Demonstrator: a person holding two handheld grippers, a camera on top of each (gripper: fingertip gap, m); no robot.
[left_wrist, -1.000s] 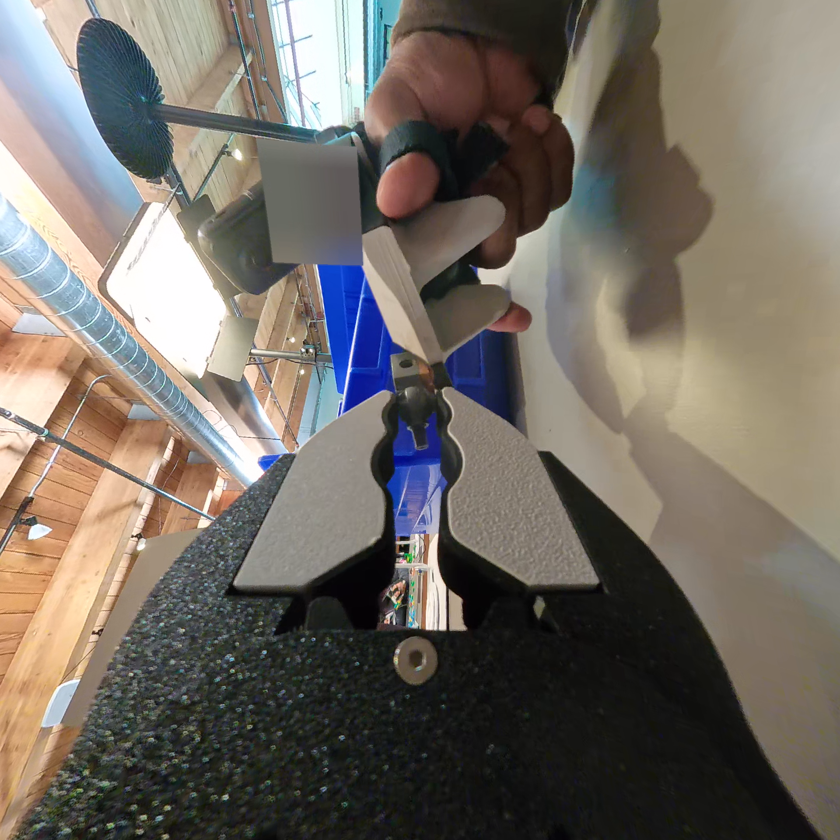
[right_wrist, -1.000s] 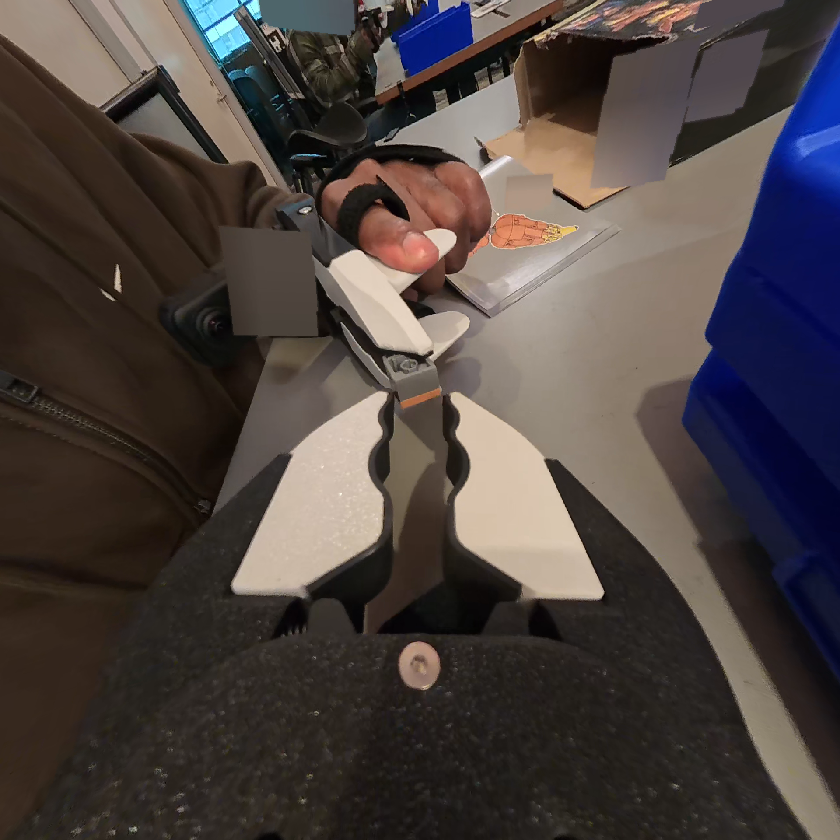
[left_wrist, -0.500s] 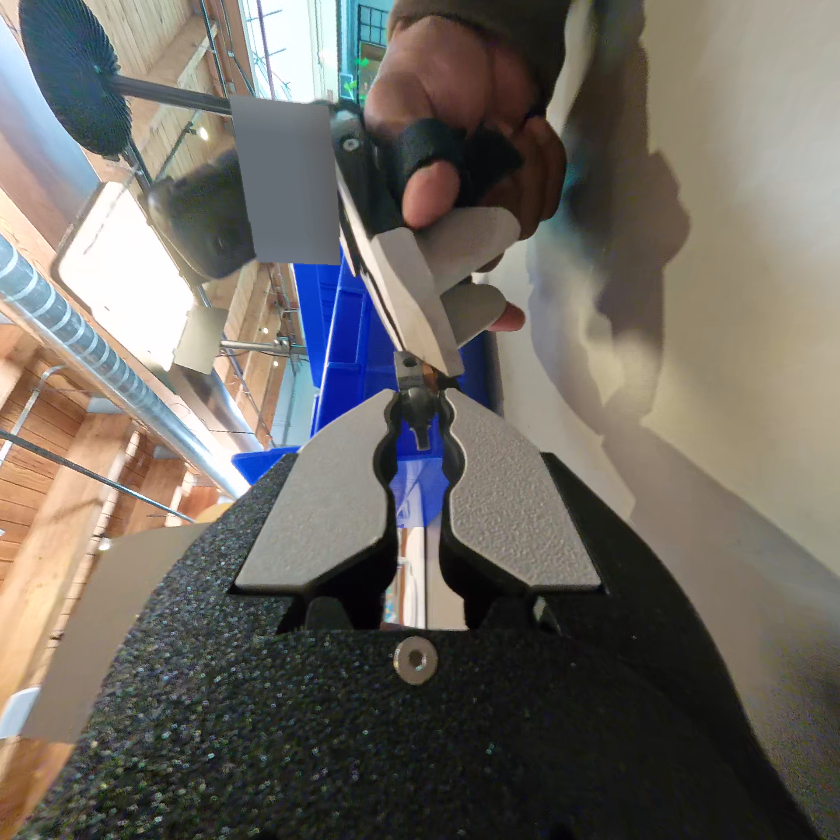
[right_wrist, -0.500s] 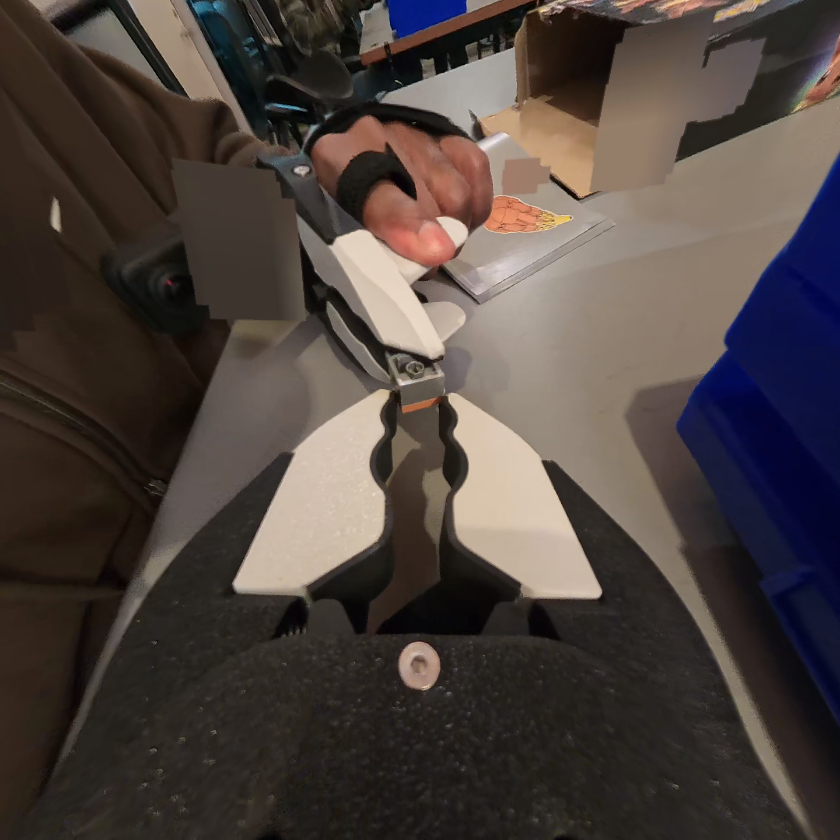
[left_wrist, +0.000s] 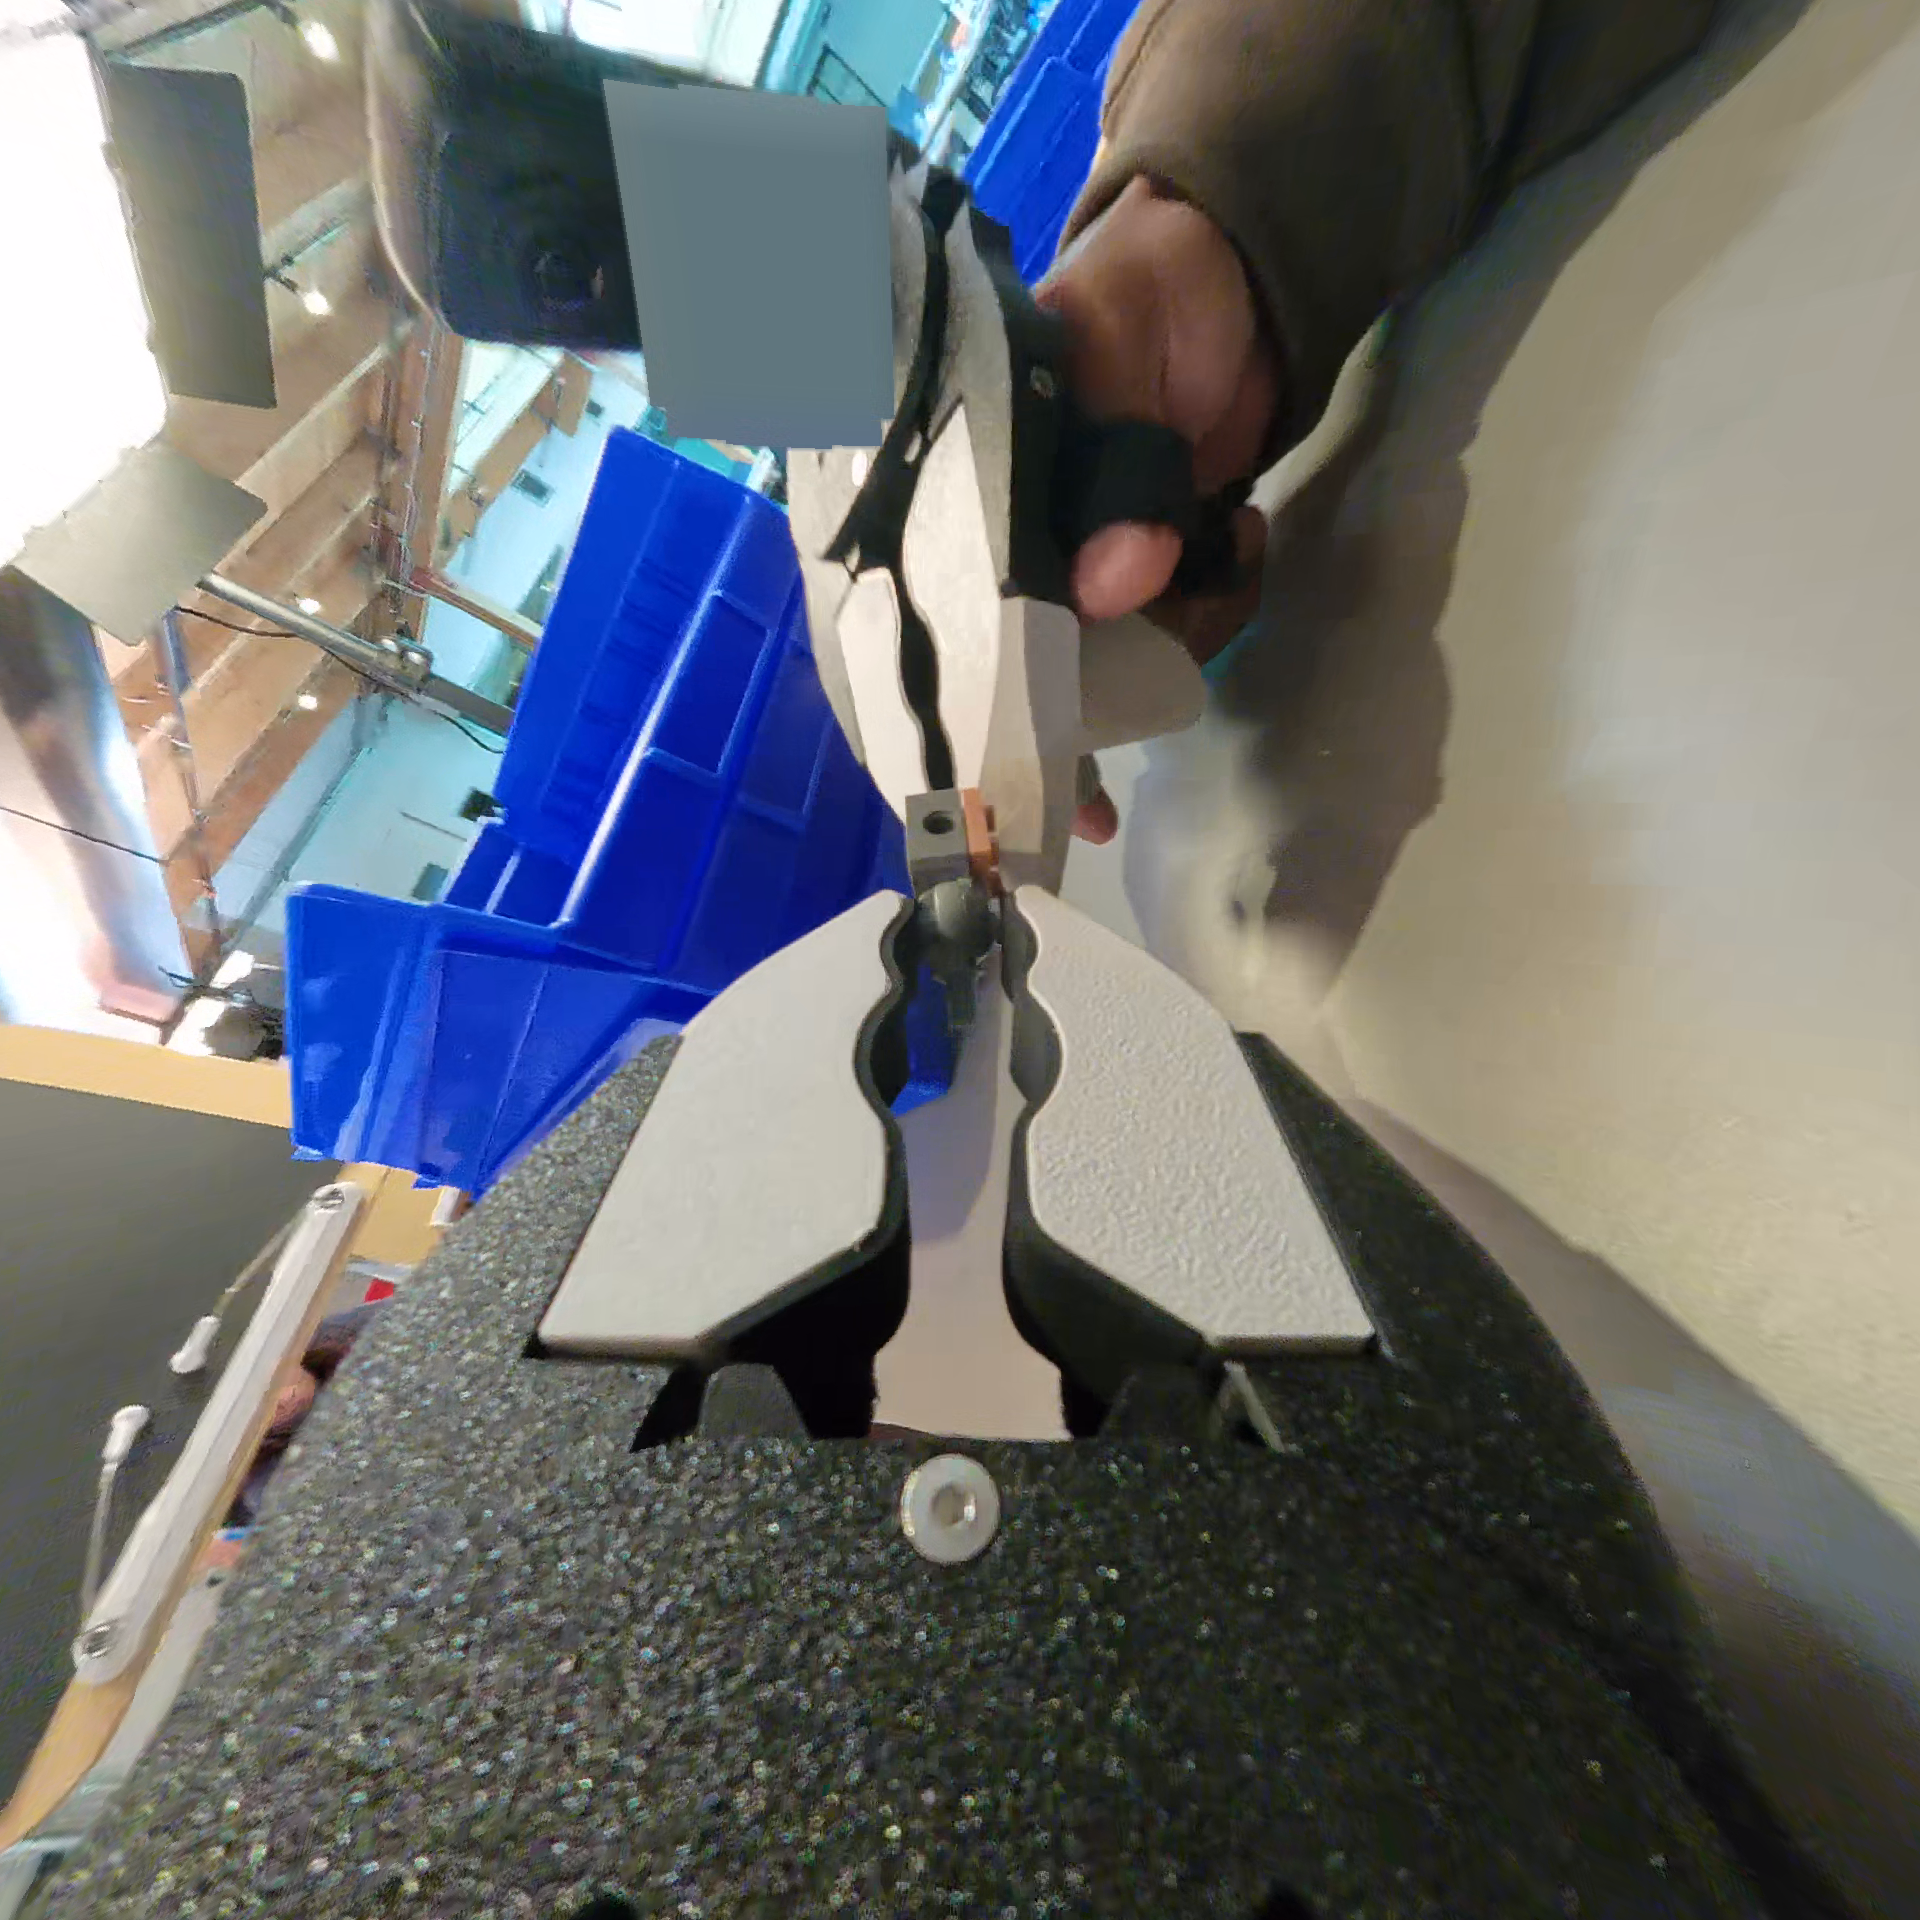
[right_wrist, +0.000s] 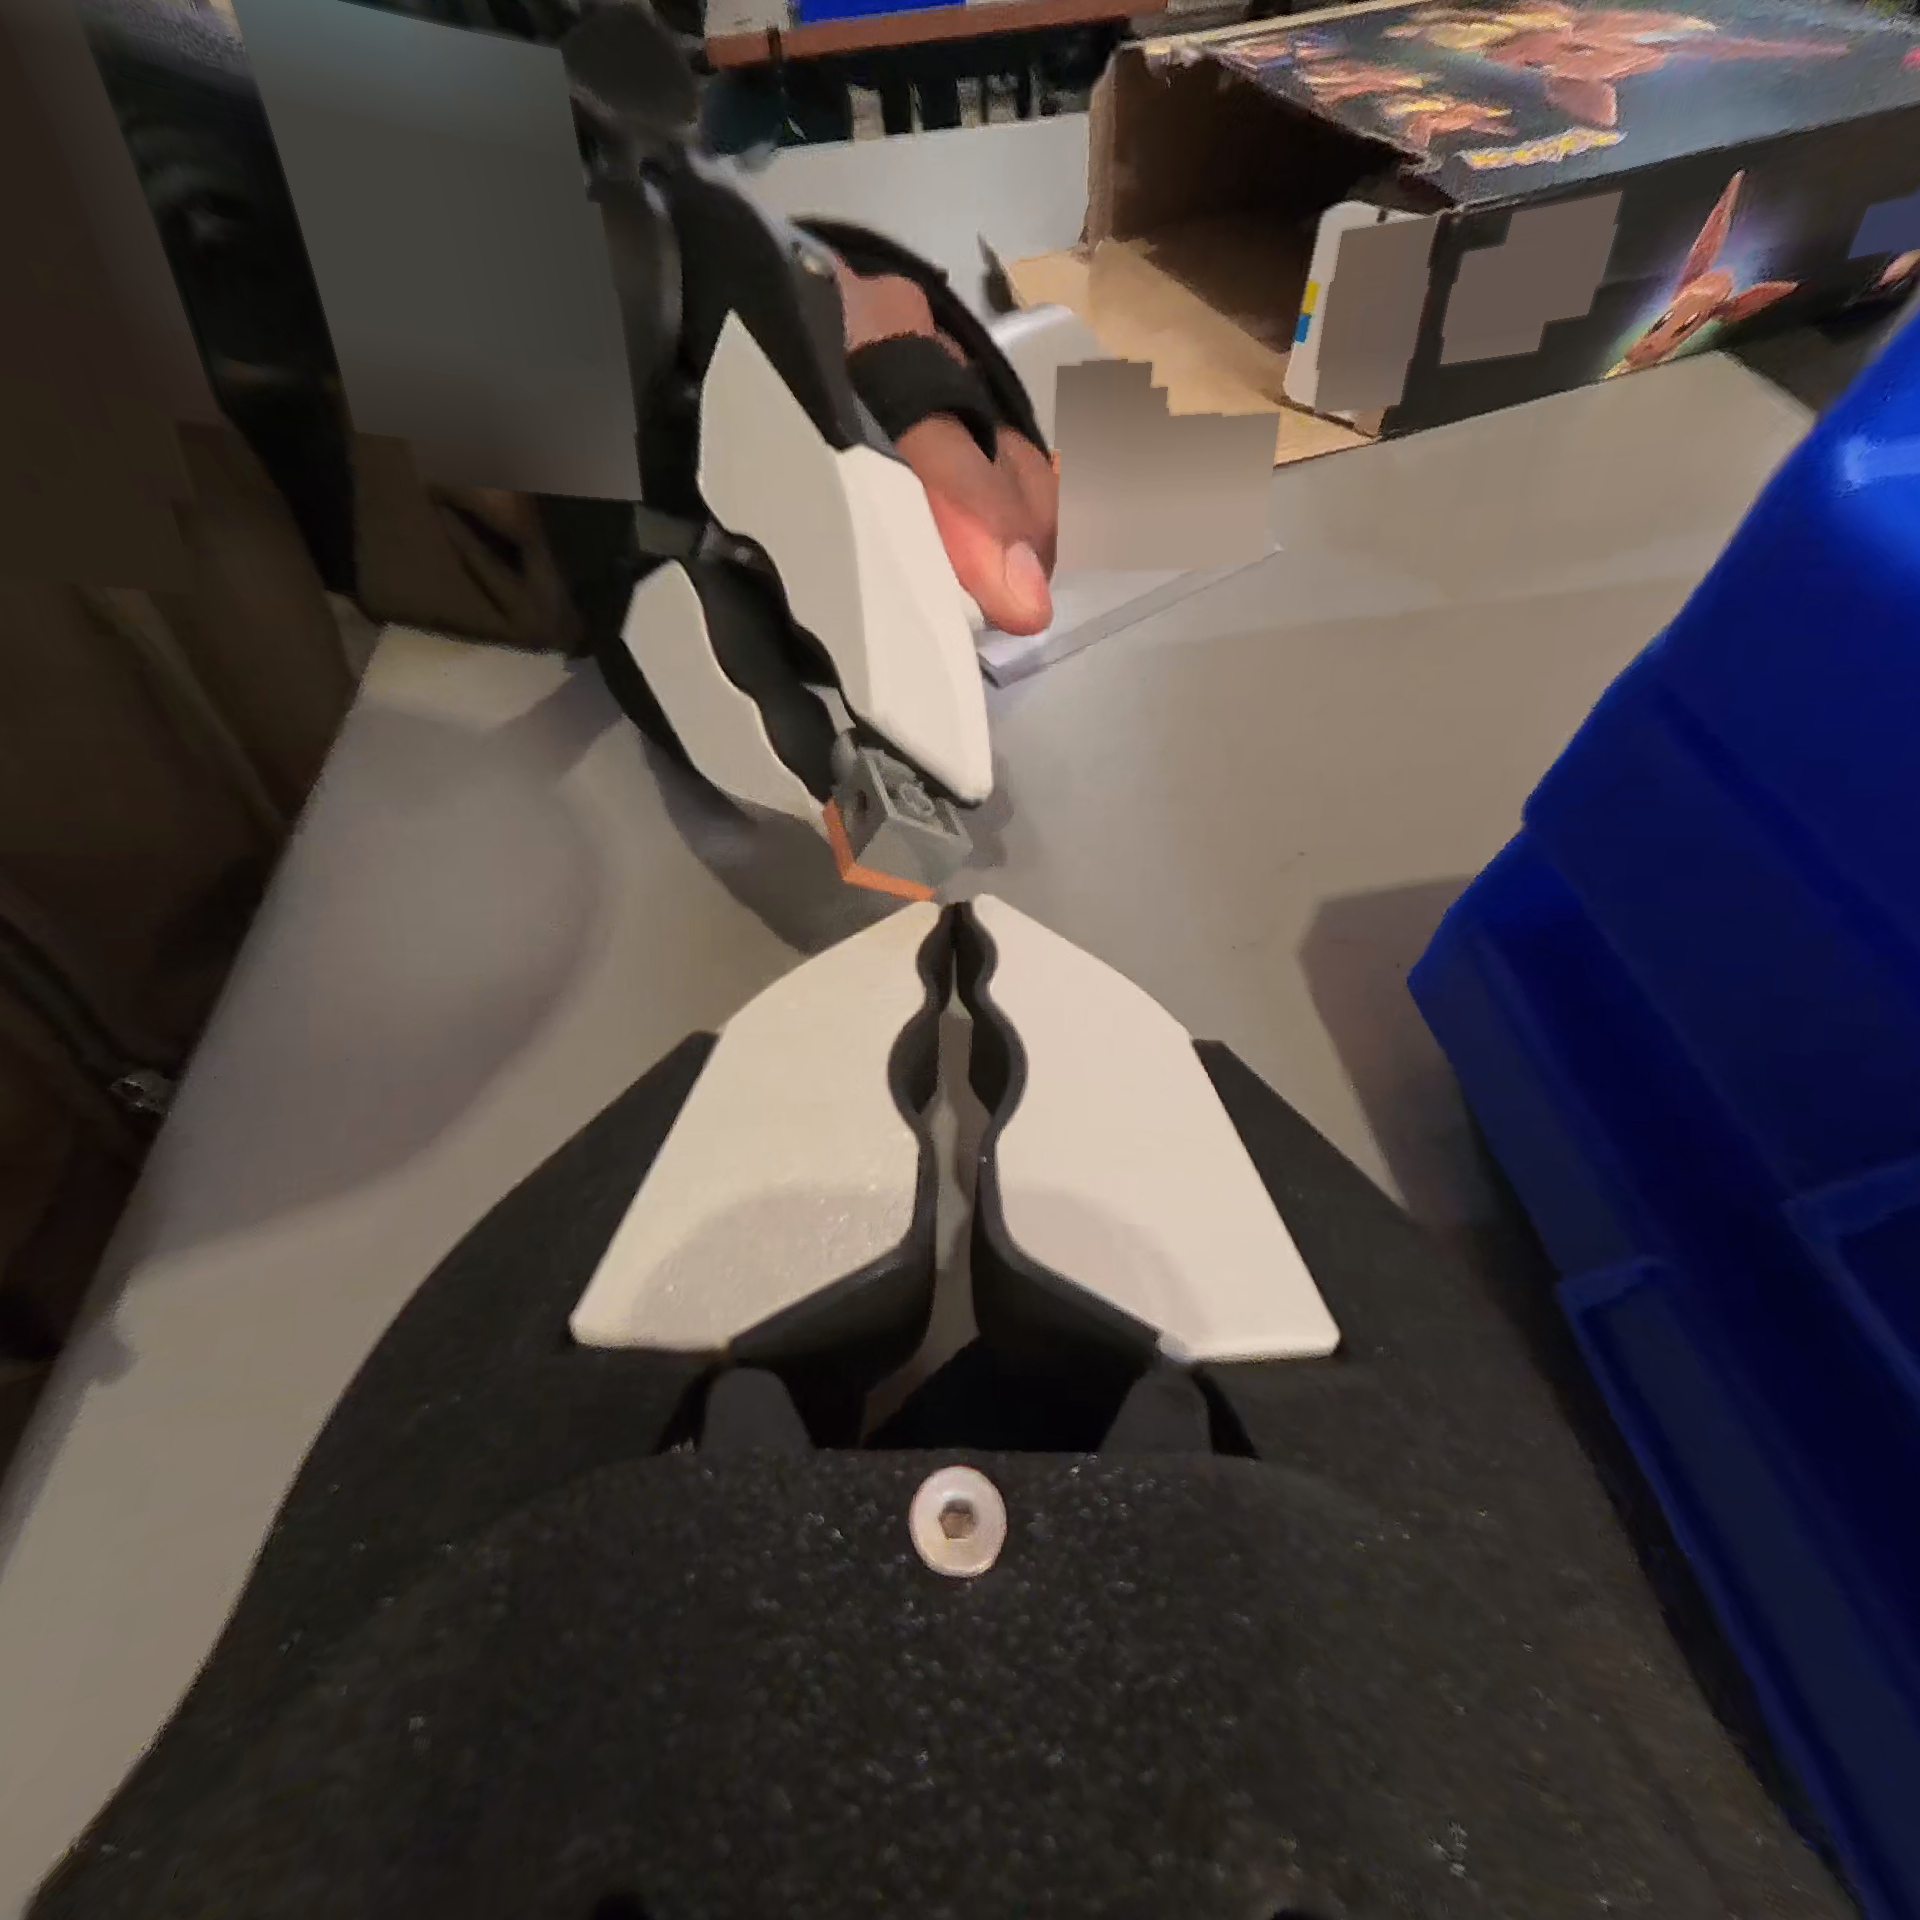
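My left gripper (left_wrist: 951, 914) is shut on a small dark grey ball piece (left_wrist: 948, 920). The ball piece joins a grey brick (left_wrist: 938, 831) with a thin orange plate (left_wrist: 979, 826) on one side. In the right wrist view the left gripper (right_wrist: 894, 790) holds this brick (right_wrist: 904, 831) above the grey table (right_wrist: 1247, 790). My right gripper (right_wrist: 956, 909) is shut and empty, its tips just below the orange plate (right_wrist: 878, 878). In the left wrist view the right gripper (left_wrist: 971, 790) comes in from above, tips against the brick. A hand grips each tool.
Blue plastic bins stand to the right (right_wrist: 1714, 935) and also show in the left wrist view (left_wrist: 644, 831). An open cardboard box (right_wrist: 1247, 208) and a booklet (right_wrist: 1091, 634) lie at the far side of the table. A person's brown jacket (right_wrist: 125, 727) fills the left. Left and right tips are no more than a few centimetres apart.
My right gripper's fingers have closed from a brick-wide gap to shut and sit a little back from the brick. The left gripper has tilted and still holds the brick assembly.
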